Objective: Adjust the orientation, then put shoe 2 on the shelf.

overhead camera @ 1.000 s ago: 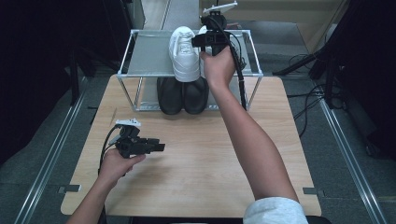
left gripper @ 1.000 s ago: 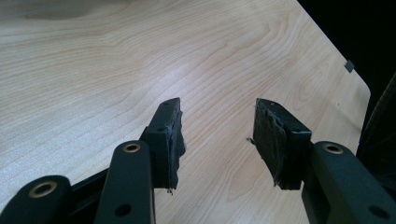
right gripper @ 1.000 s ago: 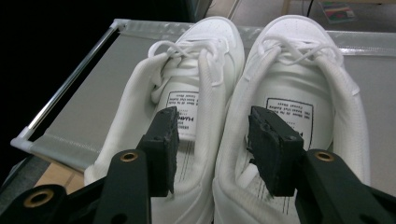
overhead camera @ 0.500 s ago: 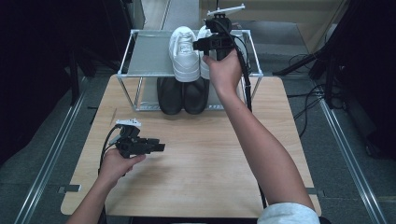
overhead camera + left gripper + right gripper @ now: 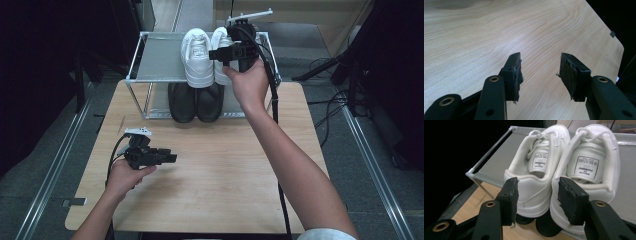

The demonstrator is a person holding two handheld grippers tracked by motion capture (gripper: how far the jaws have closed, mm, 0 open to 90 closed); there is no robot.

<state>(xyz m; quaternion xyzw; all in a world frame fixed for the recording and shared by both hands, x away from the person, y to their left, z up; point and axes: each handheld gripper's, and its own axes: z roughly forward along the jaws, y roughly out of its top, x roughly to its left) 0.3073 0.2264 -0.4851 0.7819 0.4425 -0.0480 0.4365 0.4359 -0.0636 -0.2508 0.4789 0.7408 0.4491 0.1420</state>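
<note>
Two white sneakers stand side by side on the top shelf of a metal shoe rack (image 5: 155,60), heels toward me: the left one (image 5: 197,55) (image 5: 541,157) and the right one (image 5: 219,40) (image 5: 589,157). My right gripper (image 5: 220,54) (image 5: 537,182) hovers just behind their heels. Its jaws have just been opening and stand apart, pressing on nothing. Low over the bare wooden table (image 5: 499,37), my left gripper (image 5: 170,158) (image 5: 540,61) is open and empty.
A pair of black shoes (image 5: 196,102) (image 5: 544,225) sits on the rack's lower level under the white pair. The grey shelf (image 5: 499,162) is free to the left of the sneakers. Cables trail from both grippers; the right one's runs along the forearm.
My right gripper has drawn back slightly from the right white sneaker, which now shows more fully beside the left one. The left hand and gripper have stayed put.
</note>
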